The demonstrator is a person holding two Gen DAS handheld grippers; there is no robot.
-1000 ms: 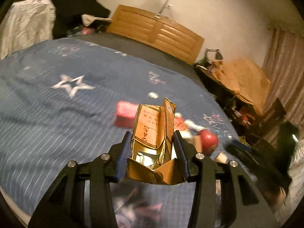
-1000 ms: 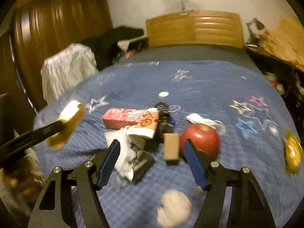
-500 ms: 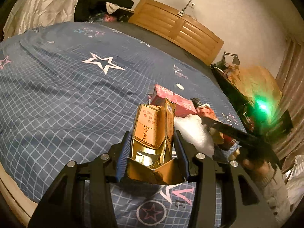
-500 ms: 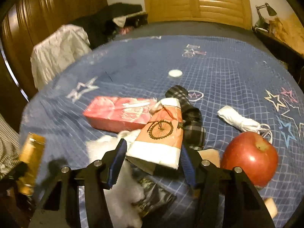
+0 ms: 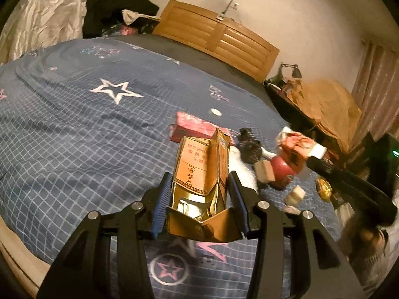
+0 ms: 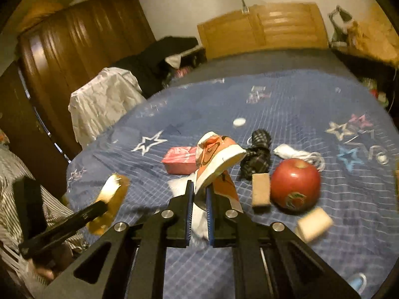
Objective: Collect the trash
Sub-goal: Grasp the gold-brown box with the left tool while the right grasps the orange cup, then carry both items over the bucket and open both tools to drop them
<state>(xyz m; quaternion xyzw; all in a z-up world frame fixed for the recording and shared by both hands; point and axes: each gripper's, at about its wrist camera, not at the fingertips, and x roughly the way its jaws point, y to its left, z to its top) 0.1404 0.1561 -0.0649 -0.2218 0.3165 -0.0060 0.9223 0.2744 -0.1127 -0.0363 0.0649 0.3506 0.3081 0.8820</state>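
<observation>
Holding two pieces of trash over the star-print bed

Holding is what both of my grippers are doing right now. My left gripper (image 5: 200, 194) has its blue pads pressed against the sides of a flattened gold carton (image 5: 203, 172), torn open at the near end, which stands up between the fingers above the blue checked bedspread (image 5: 74, 137). In the right wrist view the same carton (image 6: 109, 199) shows blurred at the lower left, at the tip of that gripper's black finger.

My right gripper (image 6: 199, 191) has its jaws drawn almost together; they have just been closing, and an orange-and-white paper wrapper (image 6: 217, 154) is pinched between them. The wrapper bends up and forward from the pads, lifted off the bed. From the left wrist view it (image 5: 299, 142) hangs at the right, above the red apple (image 5: 281, 169).

Still lying on the bedspread are a pink box (image 6: 178, 159), a dark checked cloth (image 6: 258, 154), a white mask with ear loops (image 6: 296, 153), the apple (image 6: 295, 184), and two tan blocks (image 6: 260, 189), one just left of the apple, the other nearer me. A small white disc (image 6: 239, 121) sits farther up the bed. A white crumpled tissue (image 6: 179, 185) lies under my right fingers. Beyond stands the wooden headboard (image 6: 261, 30)
</observation>
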